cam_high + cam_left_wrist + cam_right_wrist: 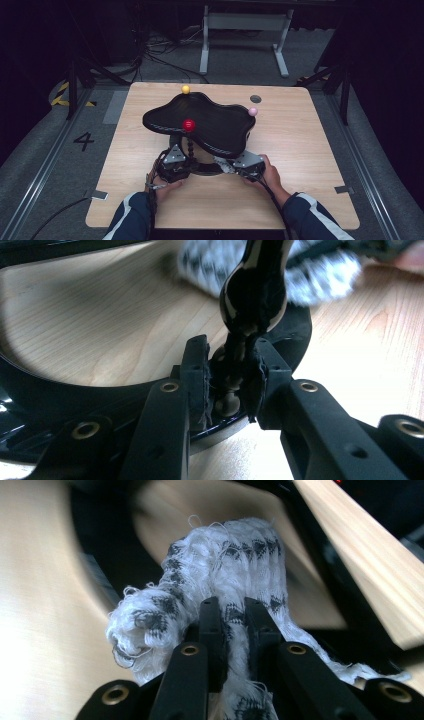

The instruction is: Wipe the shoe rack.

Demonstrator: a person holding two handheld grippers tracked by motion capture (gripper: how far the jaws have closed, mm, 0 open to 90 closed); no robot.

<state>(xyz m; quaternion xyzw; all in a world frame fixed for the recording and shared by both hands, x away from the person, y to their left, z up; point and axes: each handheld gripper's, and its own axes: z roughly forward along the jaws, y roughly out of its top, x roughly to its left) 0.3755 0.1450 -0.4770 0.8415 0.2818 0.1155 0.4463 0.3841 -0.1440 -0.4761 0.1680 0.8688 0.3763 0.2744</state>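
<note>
high view puts the person's two blue sleeves with white stripes at the near edge of the table (pixel 310 150), each hand holding a gripper under the front of a black stand. the left gripper (pixel 175 162) sits at the foot of the stand's beaded stem (pixel 191 146); in the left gripper view its jaws are drawn in narrow around the lowest beads of that glossy black stem (pixel 235 385), the frayed pads on either side of it, above the round black base (pixel 295 335) that rests on the wood. the right gripper (pixel 245 165) lies just beside it to the right, and in the right gripper view its jaws are pinched tight on a white cloth (pixel 220 580) with small dark checks, whose bunched, frayed end bulges past the jaws toward the stand's dark base. the same cloth shows blurred behind the stem in the left gripper view (pixel 320 275). above the grippers spreads the stand's wavy black tray (pixel 210 120), carried on the stem, with a red ball (pixel 188 125) at its near edge. a yellow ball (pixel 185 89) sits at the far rim and a pink ball (pixel 253 111) at the right rim. beyond the table stands a white metal frame (pixel 245 25) on the grey floor.
</note>
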